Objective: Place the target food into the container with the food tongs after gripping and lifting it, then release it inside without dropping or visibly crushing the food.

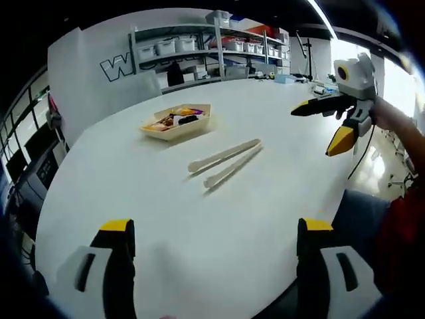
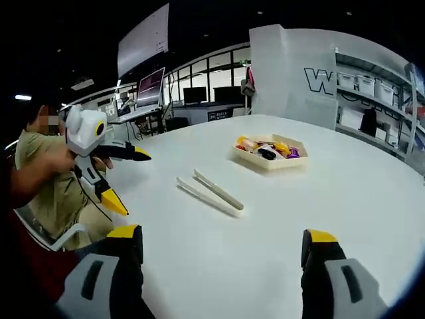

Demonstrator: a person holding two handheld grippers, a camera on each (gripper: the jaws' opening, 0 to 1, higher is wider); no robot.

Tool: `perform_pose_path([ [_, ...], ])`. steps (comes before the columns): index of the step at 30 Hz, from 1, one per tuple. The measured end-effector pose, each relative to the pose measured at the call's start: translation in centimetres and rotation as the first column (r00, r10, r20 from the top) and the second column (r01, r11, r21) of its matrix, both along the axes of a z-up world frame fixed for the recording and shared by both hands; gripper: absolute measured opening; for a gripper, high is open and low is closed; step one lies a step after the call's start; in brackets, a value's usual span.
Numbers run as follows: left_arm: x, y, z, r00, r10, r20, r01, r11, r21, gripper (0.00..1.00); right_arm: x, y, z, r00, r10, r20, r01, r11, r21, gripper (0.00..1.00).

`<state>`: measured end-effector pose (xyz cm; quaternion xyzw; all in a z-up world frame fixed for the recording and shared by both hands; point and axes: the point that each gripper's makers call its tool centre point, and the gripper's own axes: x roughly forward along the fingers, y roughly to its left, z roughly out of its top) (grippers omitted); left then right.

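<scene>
Pale wooden food tongs lie flat in the middle of the round white table. Just beyond them sits a shallow beige tray holding several colourful food pieces. My left gripper hovers open over the near table edge, short of the tongs; it also appears held up at the left, jaws spread. My right gripper is open too, with nothing between its jaws, and shows off the table's right side, held by a hand.
Shelving with white bins lines the far wall. Desks with monitors stand behind the table. A person's torso and sleeve are close at the table's edge, and a chair is beside it.
</scene>
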<state>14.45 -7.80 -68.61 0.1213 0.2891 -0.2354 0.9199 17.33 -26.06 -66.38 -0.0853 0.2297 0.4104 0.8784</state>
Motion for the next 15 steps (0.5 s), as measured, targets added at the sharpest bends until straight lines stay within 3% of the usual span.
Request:
perform_pose_path([
  [7, -0.1, -0.4, -0.2, 1.000, -0.007, -0.006, 0.007, 1.000, 0.012, 0.99, 0.4, 0.1, 0.2, 1.000, 0.002, 0.011, -0.002, 1.000, -0.004, 0.99],
  [12, -0.3, -0.9, 0.8, 1.000, -0.003, 0.012, 0.003, 1.000, -0.010, 0.99, 1.2, 0.3, 0.5, 1.000, 0.016, 0.015, -0.016, 1.000, -0.021, 0.99],
  [15, -0.3, -0.6, 1.2, 1.000, -0.006, 0.029, 0.005, 1.000, 0.015, 0.99, 1.0, 0.5, 0.5, 0.999, 0.034, 0.021, -0.034, 0.999, -0.033, 0.99],
])
